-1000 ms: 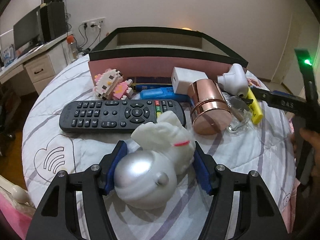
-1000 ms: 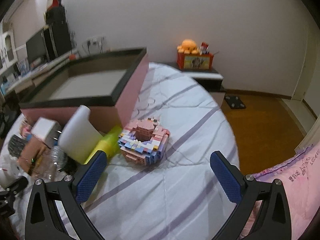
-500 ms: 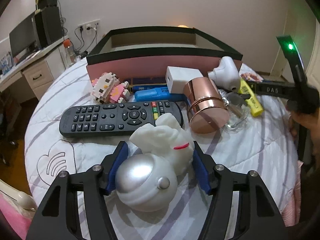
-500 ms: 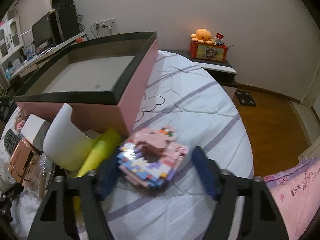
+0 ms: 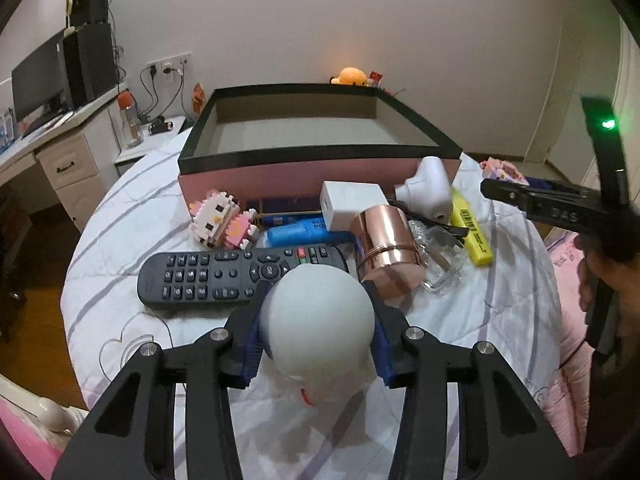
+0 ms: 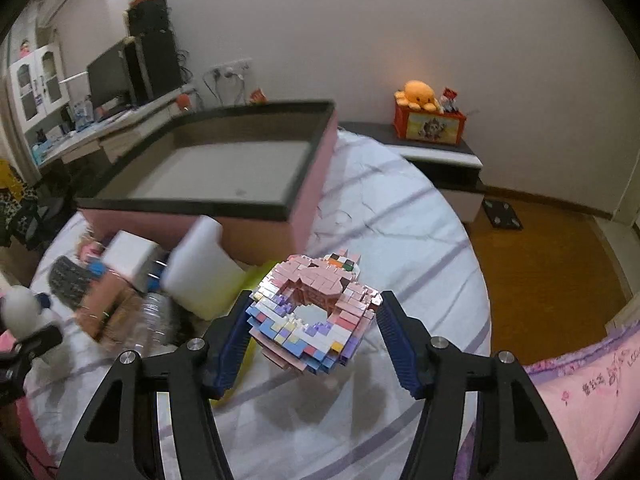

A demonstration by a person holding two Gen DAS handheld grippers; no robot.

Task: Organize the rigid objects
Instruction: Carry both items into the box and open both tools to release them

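hiding remote's end: white figurine

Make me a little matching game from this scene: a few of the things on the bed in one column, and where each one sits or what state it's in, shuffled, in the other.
Things:
1. white figurine
2. block ring
3. remote control
4. yellow highlighter

Places or states:
A. lying flat on the bedspread, buttons up
B. gripped between the left gripper's fingers
C. lying beside the glass jar
D. between the right gripper's fingers, off the bedspread

Pairs: 1-B, 2-D, 3-A, 4-C
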